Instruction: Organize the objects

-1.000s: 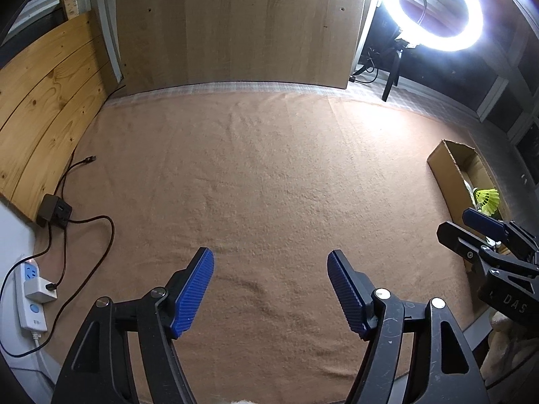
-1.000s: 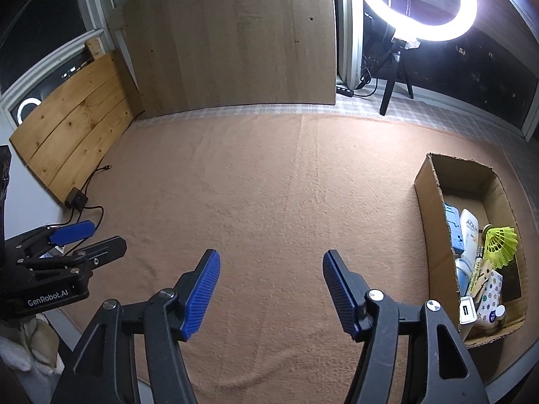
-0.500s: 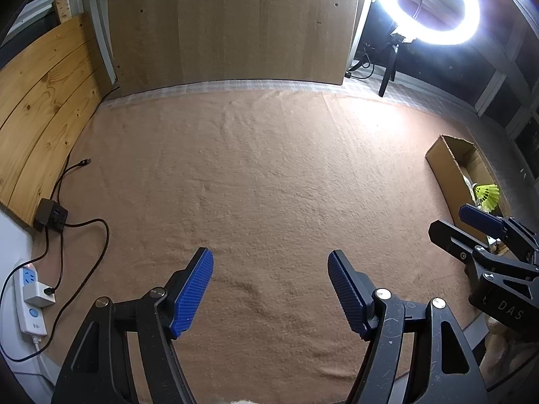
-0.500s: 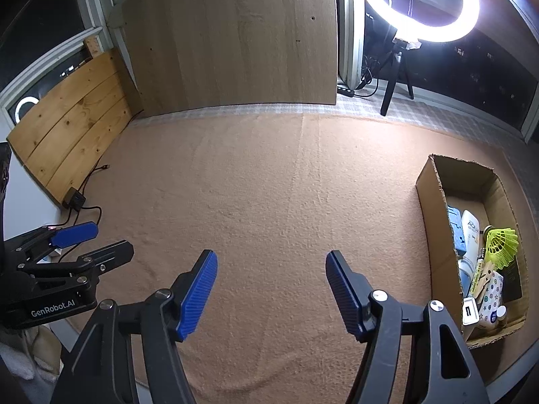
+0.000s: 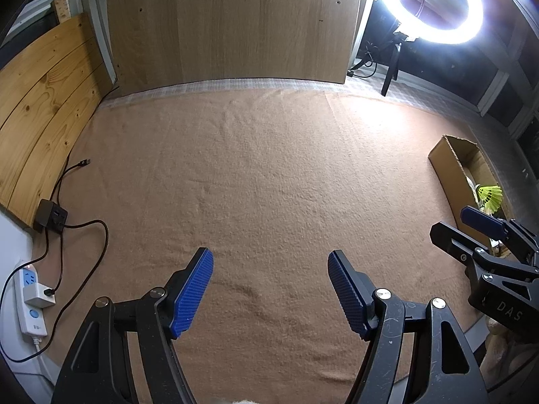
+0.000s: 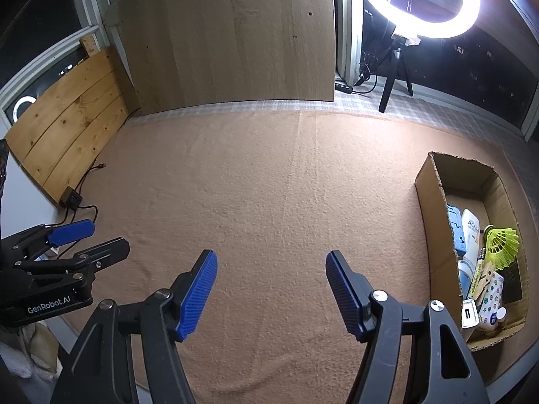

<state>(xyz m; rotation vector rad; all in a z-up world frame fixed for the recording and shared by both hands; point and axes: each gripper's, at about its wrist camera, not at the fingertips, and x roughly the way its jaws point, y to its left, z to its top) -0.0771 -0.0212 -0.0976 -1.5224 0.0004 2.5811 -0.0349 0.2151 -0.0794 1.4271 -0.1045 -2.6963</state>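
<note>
Box packed, my hands free.
The cardboard box (image 6: 434, 222) holds a yellow shuttlecock (image 6: 502, 244) and bottles; my left gripper (image 5: 270, 281) and right gripper (image 6: 270, 281) gape empty.

One cardboard box (image 6: 434, 222), one shuttlecock (image 6: 503, 244) (yellow-green), one ring light (image 6: 424, 3)

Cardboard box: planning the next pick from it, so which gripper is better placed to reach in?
Probably the right gripper: the cardboard box with the shuttlecock lies just beside its open, empty jaws, while the left gripper hangs farther away.
</note>
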